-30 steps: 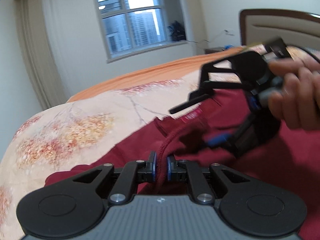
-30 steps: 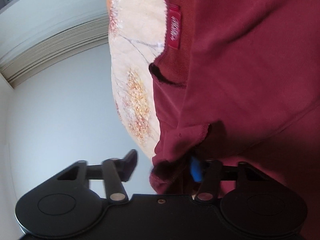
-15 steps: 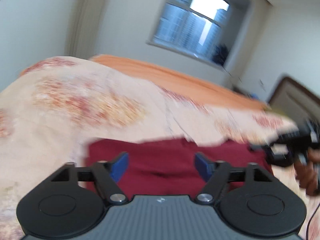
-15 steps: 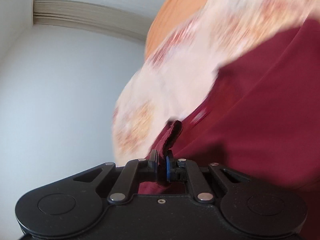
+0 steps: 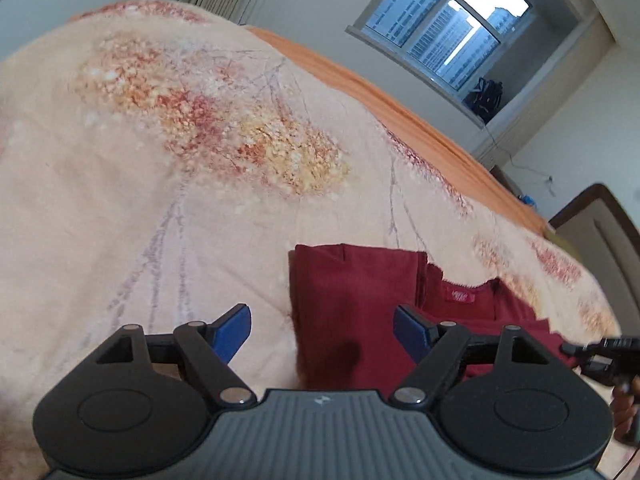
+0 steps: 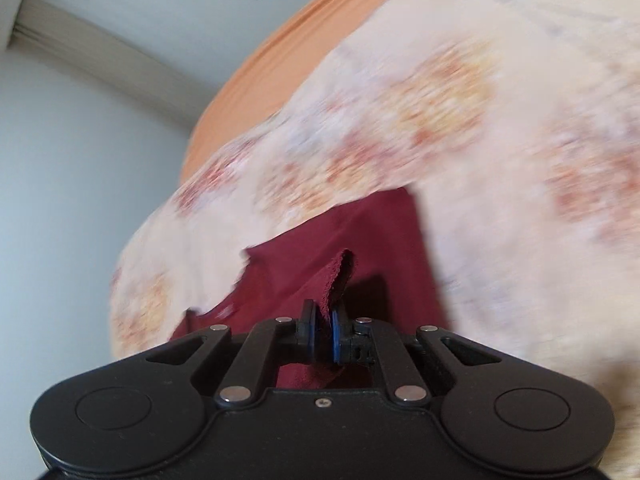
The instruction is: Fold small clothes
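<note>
Bed (image 5: 168,208), covered by a cream bedspread with orange-red floral print; an orange sheet (image 5: 400,104) runs along its far edge. Window (image 5: 444,28) on the far wall, headboard (image 5: 592,224) at right edge of left wrist view.

Maroon garment (image 5: 352,312) lies on the bedspread, partly folded: a flat rectangular panel with a straight left edge, overlapping a second layer to its right where a red neck label (image 5: 460,296) faces up. Fabric is a solid dark red with a fine ribbed texture; a dark shadow falls on the near part of the panel.

Left tongs (image 5: 322,330): blue-padded fingers set wide apart, gripping nothing. They hover above the bed, tilted, with the garment's left edge between the two fingers: left finger over bare bedspread, right finger over the maroon fabric. No contact with the cloth can be made out.

Right tongs (image 6: 323,338): fingers drawn together, clamped on a raised ridge of the garment's edge (image 6: 340,276); the pinched cloth stands up from between the pads and the rest spreads away over the bed. View is motion-blurred, bedspread pattern smeared. In left wrist view the right tongs (image 5: 576,348) show only at the far right margin, at the garment's right side, with part of the holding hand (image 5: 624,404) below
</note>
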A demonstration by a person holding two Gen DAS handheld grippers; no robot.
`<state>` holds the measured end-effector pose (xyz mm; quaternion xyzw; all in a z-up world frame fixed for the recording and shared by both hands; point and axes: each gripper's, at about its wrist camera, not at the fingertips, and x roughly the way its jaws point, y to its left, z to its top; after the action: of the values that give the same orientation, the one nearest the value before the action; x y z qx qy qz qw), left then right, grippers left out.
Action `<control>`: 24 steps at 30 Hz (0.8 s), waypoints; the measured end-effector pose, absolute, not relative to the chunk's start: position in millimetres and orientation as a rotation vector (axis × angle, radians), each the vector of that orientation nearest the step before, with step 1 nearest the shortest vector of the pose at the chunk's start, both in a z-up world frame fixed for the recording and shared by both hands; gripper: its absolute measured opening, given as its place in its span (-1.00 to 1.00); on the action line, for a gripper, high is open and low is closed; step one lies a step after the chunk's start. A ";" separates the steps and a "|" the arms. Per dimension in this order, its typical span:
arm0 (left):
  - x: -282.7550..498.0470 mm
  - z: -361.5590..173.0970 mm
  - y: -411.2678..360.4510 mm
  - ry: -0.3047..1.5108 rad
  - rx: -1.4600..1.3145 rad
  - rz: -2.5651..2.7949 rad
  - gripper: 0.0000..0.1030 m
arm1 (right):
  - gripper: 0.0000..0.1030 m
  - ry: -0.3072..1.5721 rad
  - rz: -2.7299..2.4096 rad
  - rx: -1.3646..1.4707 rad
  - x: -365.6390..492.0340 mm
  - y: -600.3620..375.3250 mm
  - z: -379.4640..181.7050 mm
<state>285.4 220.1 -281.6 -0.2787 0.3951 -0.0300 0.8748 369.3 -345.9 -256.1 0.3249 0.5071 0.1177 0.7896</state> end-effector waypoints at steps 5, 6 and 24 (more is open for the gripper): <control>305.3 -293.2 213.9 0.863 -0.576 -0.069 0.59 | -0.86 1.143 0.250 0.640 365.7 -353.7 -262.6; 309.8 -295.7 212.3 0.868 -0.577 -0.076 0.59 | -0.86 1.149 0.253 0.629 364.8 -351.5 -264.8; 346.7 -313.0 215.4 0.935 -0.557 -0.011 -0.90 | -0.84 1.180 0.286 0.605 368.7 -338.4 -271.3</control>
<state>346.7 215.4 -313.0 -0.2650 0.4446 -0.0053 0.8556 368.7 -338.4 -271.3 0.2796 0.5459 0.1324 0.7787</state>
